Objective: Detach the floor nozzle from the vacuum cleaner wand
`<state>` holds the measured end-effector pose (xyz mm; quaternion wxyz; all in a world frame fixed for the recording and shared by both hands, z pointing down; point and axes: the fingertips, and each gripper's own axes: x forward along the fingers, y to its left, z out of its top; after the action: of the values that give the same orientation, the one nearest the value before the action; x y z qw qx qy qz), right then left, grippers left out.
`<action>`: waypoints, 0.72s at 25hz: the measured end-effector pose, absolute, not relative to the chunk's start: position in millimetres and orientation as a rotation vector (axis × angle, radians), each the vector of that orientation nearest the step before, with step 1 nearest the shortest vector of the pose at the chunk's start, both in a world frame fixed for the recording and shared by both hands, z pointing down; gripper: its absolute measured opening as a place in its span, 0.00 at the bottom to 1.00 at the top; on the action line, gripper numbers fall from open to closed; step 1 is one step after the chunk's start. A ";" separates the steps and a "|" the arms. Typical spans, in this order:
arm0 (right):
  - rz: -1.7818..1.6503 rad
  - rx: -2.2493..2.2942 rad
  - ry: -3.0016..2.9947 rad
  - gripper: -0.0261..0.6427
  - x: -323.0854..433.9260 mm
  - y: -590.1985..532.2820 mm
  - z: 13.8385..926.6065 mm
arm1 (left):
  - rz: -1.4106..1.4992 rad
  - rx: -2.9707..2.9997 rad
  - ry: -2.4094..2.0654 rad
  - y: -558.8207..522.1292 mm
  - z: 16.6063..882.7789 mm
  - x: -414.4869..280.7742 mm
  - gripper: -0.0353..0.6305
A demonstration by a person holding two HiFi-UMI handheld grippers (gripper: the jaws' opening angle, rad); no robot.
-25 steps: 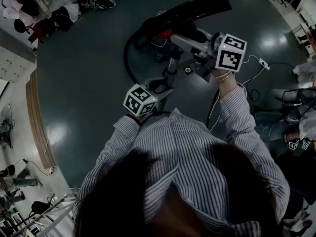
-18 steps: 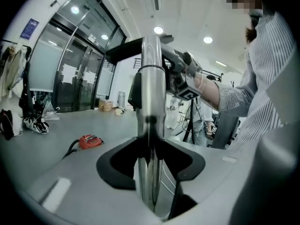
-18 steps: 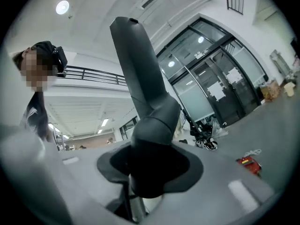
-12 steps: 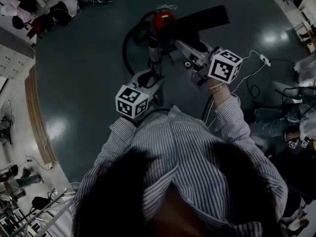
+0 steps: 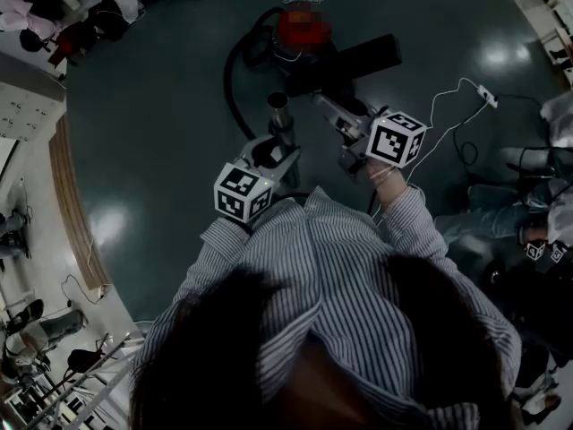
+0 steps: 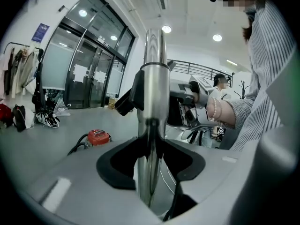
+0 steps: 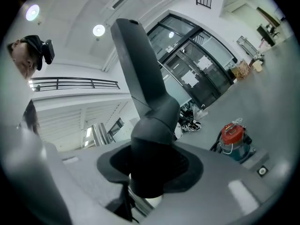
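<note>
- The left gripper (image 6: 150,161) has its jaws clamped on the upright metal wand (image 6: 155,78).
- The right gripper (image 7: 146,175) has its jaws closed on the neck of the black floor nozzle (image 7: 140,74), which is right of the wand and apart from it.

My right gripper (image 7: 150,165) clamps the black floor nozzle (image 7: 145,102), its neck rising toward twelve o'clock; the red vacuum canister (image 7: 233,137) sits at four o'clock.

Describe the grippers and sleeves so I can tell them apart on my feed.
They match: the left gripper and right gripper are pale grey with black padded mouths, and each carries a white marker cube with black squares. The sleeves are light with dark pinstripes. Only the right wrist shows a pale bead bracelet.
</note>
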<state>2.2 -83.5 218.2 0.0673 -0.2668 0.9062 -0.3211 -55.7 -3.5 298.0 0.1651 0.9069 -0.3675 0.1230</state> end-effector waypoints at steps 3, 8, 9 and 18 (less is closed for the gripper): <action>-1.005 -0.861 2.700 0.26 6.9 -77.6 231.9 | 0.341 2.570 -1.068 -4.2 299.3 -56.2 0.32; -1.043 -0.899 2.689 0.26 7.1 -60.6 246.3 | 0.341 2.573 -1.055 -1.1 300.7 -52.6 0.32; -1.047 -0.902 2.692 0.26 7.8 -58.2 248.2 | 0.339 2.574 -1.052 -0.6 301.4 -51.2 0.32; -1.067 -0.918 2.708 0.26 11.4 -55.0 251.3 | 0.318 2.582 -1.036 -9.0 297.3 -44.0 0.32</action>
<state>11.4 -55.0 251.3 0.0449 -0.3004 0.8864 -0.3494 -44.0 -9.0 297.3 0.1701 0.9086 -0.3646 0.1118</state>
